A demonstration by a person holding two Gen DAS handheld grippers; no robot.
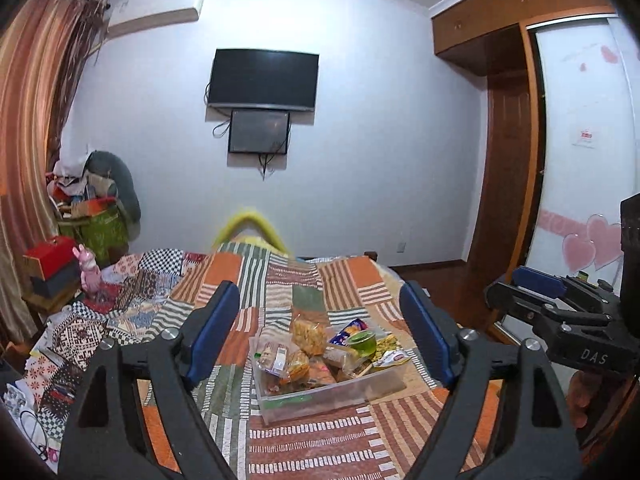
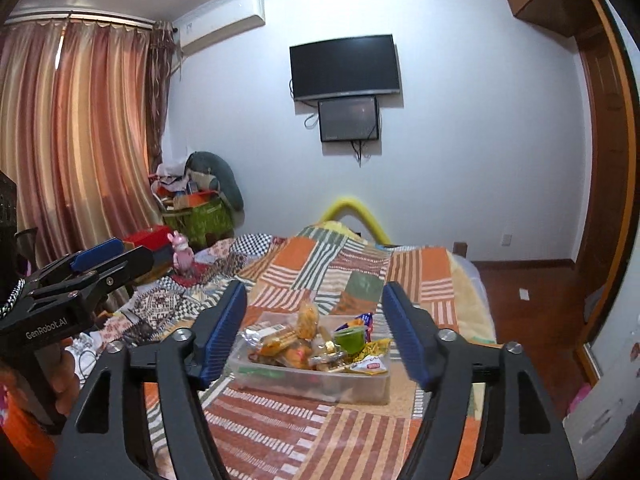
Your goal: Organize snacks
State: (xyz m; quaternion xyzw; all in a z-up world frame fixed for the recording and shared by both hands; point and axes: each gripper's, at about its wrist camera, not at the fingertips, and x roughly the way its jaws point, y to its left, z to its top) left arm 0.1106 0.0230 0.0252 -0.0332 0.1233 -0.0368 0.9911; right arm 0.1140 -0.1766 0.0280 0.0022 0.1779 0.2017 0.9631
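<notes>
Holding snacks [image 2: 308, 340] — clear bin [image 2: 360, 388]

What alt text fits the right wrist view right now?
A clear plastic bin heaped with snack packets and a green jelly cup sits on a patchwork quilt, framed by the open, empty right hand-held gripper. The left hand-held gripper shows at the left edge.

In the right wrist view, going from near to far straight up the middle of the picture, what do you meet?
Right gripper, open and empty → clear snack box → patchwork bedspread → yellow bed rail → small wall screen → television.
</notes>
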